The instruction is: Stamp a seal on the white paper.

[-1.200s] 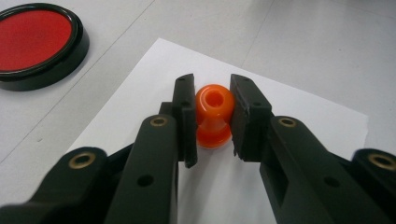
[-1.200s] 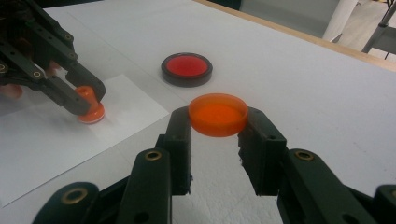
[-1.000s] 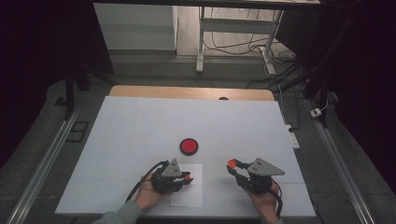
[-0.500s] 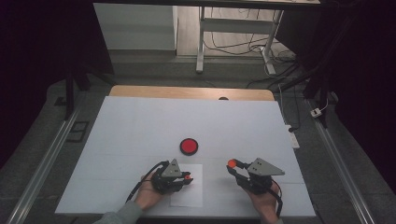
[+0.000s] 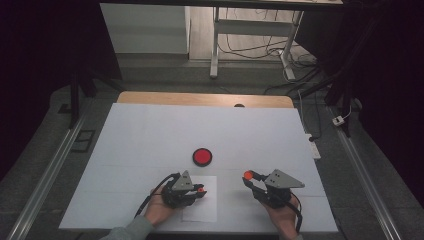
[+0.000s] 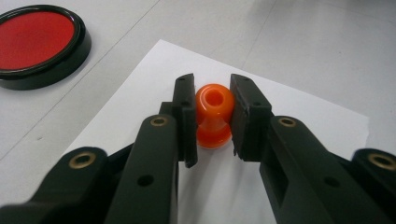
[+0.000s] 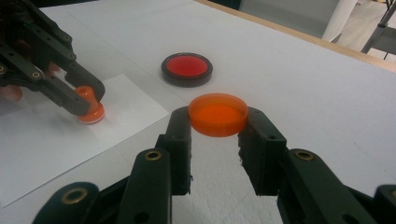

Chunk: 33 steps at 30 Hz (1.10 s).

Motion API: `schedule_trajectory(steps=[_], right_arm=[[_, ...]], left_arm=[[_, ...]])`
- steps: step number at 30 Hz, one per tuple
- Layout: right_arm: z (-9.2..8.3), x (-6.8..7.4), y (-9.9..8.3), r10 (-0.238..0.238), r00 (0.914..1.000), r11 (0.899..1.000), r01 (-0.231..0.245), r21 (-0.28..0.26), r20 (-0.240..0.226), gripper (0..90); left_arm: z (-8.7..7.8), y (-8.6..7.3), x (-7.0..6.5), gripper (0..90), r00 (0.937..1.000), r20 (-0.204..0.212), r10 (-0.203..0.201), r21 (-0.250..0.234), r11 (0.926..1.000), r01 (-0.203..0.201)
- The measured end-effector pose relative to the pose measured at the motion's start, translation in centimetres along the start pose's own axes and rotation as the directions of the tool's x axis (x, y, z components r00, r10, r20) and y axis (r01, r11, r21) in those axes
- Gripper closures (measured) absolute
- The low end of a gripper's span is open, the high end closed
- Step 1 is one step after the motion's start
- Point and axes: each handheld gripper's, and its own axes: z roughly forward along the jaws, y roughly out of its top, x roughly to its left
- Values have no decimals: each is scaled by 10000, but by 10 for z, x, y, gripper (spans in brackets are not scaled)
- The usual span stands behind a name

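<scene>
The work looks like stamping with ink, and judging by the sheet it is barely begun: the paper (image 5: 201, 199) shows no mark in any view.

At the left, the left gripper (image 6: 214, 112) has its jaws closed on the stamp (image 6: 214, 116), an orange, glossy, knob-shaped piece with a round head, a narrow waist and a flared foot. The pads press on the head from both sides. The foot stands on the paper, or just above it; the right gripper view puts it near the sheet's edge (image 7: 90, 109).

Beyond the paper lies the ink pad (image 5: 202, 156), a round black dish with a red face, uncovered, on the white table (image 5: 150, 130).

At the right, the right gripper (image 7: 218, 122) is closed on the cap (image 7: 218, 114), a shallow, translucent orange disc, held level above the table and well apart from the pad.

What seems left: press the stamp, lift it to show a print, then put the cap back.
</scene>
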Motion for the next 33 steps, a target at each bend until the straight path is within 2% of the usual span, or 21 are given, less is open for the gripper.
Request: schedule_trajectory(steps=[6, 17, 18, 21, 23, 28, 33], right_arm=[[0, 0, 0, -11, 10000, 10000, 11, 13, 7, 645], [0, 0, 0, -10, 10000, 10000, 10, -6, -3, 645], [0, 0, 0, -2, 10000, 10000, 2, -28, 15, 645], [-1, 0, 1, -16, 10000, 10000, 16, -71, 1, 645], [-1, 1, 1, -17, 10000, 9999, 17, -117, 5, 645], [-1, 1, 1, -20, 10000, 10000, 20, -90, 3, 645], [0, 2, 1, -55, 10000, 10000, 54, -80, -37, 645]], left_arm=[[0, 1, 0, 737, 10000, 3, 46, 54, 10000, -46], [0, 2, 2, 733, 9998, 132, -130, 80, 9999, 129], [0, 3, 3, 732, 9997, 167, -182, 21, 9998, 181], [-8, 10, 2, 731, 9998, 180, -109, -643, 9979, 120], [-14, 15, 4, 731, 9992, 302, -264, -986, 9947, 293], [-21, 17, 5, 731, 9980, 405, -483, -1218, 9912, 529], [-27, 18, 9, 731, 9950, 461, -890, -1380, 9859, 946]])
